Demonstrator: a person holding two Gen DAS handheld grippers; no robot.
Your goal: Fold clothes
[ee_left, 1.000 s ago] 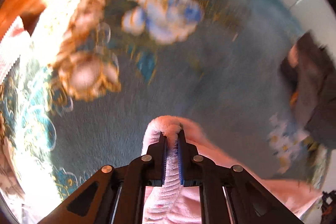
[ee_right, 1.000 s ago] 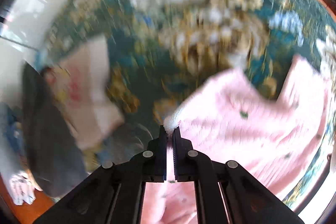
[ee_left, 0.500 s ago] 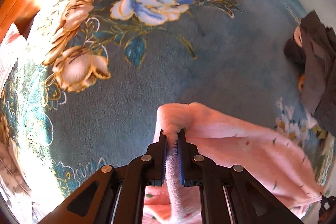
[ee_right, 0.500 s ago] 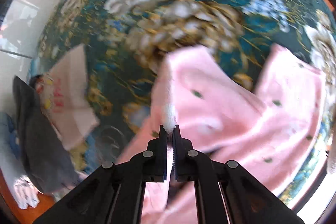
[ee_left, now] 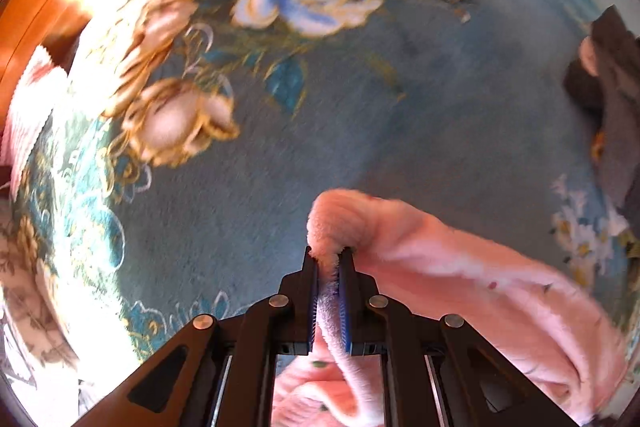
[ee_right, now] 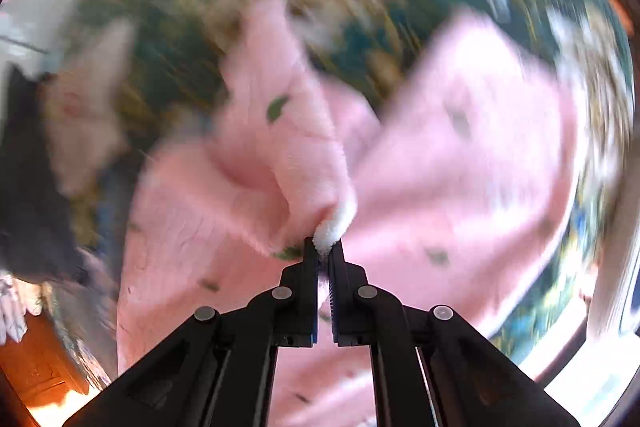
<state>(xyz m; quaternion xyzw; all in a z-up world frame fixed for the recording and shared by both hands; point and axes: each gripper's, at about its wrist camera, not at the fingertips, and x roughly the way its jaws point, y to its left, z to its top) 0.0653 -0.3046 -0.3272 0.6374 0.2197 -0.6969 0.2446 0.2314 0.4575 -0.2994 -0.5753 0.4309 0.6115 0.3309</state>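
A fluffy pink garment (ee_left: 460, 267) with small dark-green marks hangs above a teal flowered carpet (ee_left: 280, 155). My left gripper (ee_left: 331, 251) is shut on a rolled edge of it, and the cloth trails off to the lower right. In the right wrist view the same pink garment (ee_right: 472, 155) spreads wide and blurred, bunched in folds at the tips. My right gripper (ee_right: 323, 243) is shut on a white fuzzy edge of it.
A dark grey garment (ee_left: 616, 99) lies at the carpet's right edge, seen again as a dark grey garment (ee_right: 28, 187) on the left. A pale pink folded cloth (ee_right: 88, 115) lies beside it. A white-and-pink textile (ee_left: 28, 107) sits at the far left by wooden floor.
Both grippers keep their hold while the pink garment has swung and bunched up in front of the right gripper. The right view has turned blurred from quick motion.
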